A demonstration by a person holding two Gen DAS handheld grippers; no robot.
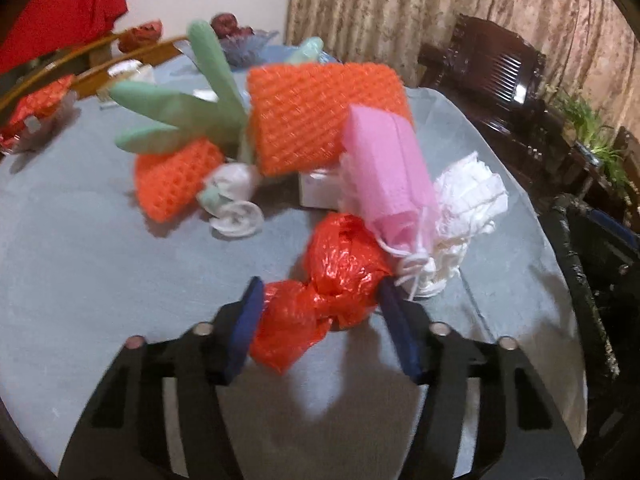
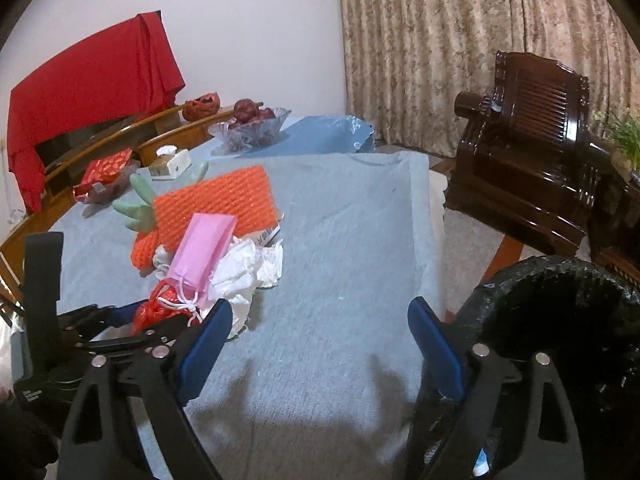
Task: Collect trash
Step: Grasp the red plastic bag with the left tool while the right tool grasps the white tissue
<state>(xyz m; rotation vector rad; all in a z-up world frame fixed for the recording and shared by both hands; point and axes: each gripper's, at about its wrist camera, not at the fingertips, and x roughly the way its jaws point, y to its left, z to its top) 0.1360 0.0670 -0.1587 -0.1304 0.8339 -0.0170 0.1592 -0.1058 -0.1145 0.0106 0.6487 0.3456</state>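
A crumpled red plastic bag (image 1: pixel 340 276) lies on the grey tablecloth (image 1: pixel 100 260) at the near end of a trash pile. My left gripper (image 1: pixel 320 285) straddles it, and both blue pads (image 1: pixel 248 328) touch its sides. Behind it lie a pink face mask (image 1: pixel 388 176), white crumpled tissue (image 1: pixel 468 200), two orange foam nets (image 1: pixel 320 116) and a green foam piece (image 1: pixel 180 112). In the right wrist view the same bag (image 2: pixel 150 312) shows at the pile's near edge. My right gripper (image 2: pixel 320 306) hangs open over bare cloth, nothing between its fingers.
A black-lined trash bin (image 2: pixel 560 280) stands off the table's right edge, also seen as the bin (image 1: pixel 580 280) in the left wrist view. A dark wooden armchair (image 2: pixel 532 152) is beyond it. A glass fruit bowl (image 2: pixel 256 124) and red packets (image 2: pixel 104 176) sit at the table's far side.
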